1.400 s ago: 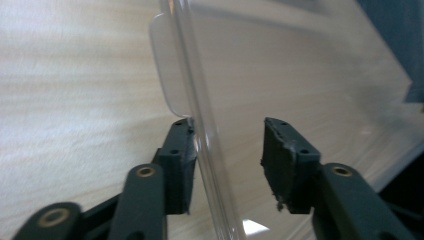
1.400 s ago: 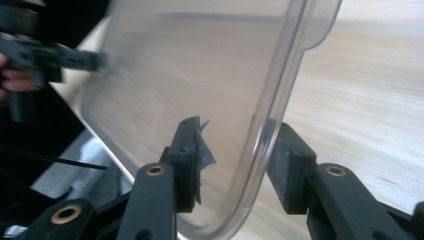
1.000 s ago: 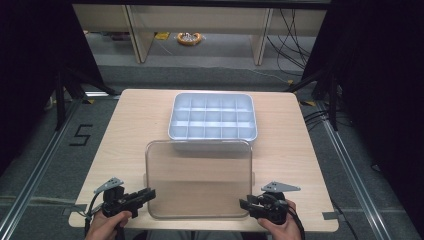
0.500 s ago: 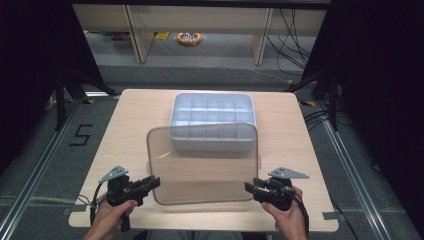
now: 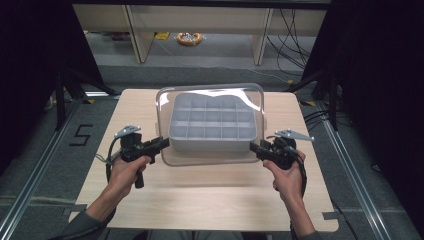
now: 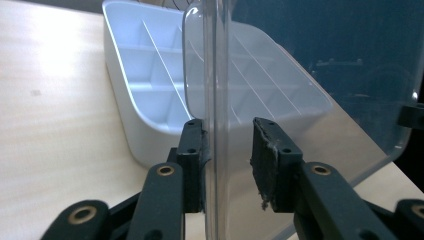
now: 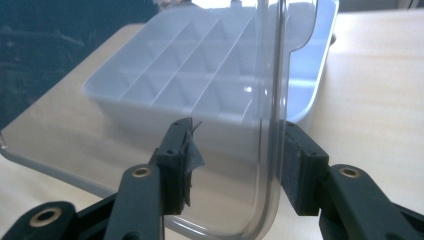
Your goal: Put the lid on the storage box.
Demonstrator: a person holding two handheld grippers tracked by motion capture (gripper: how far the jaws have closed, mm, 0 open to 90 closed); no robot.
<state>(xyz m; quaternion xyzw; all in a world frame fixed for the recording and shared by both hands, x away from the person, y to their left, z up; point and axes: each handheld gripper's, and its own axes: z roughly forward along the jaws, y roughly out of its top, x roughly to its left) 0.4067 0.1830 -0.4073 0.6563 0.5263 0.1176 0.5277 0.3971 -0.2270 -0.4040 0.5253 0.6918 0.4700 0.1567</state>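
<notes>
wooden table (image 5: 210,200) underneath, and the clear lid (image 5: 210,100) hangs over the grey divided tray (image 5: 212,125) near the table's far edge. left gripper (image 5: 162,144) pinches the lid's left rim, right gripper (image 5: 254,147) brackets the right rim with its jaws a little apart.

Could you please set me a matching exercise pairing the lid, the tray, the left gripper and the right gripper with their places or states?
Things:
1. lid
2. tray
3. left gripper
4. right gripper

Places or states:
A. white, split into compartments, resting on the table
B. at the lid's left edge
C. clear, held above the tray
D. at the lid's right edge

Pairs: 1-C, 2-A, 3-B, 4-D
</notes>
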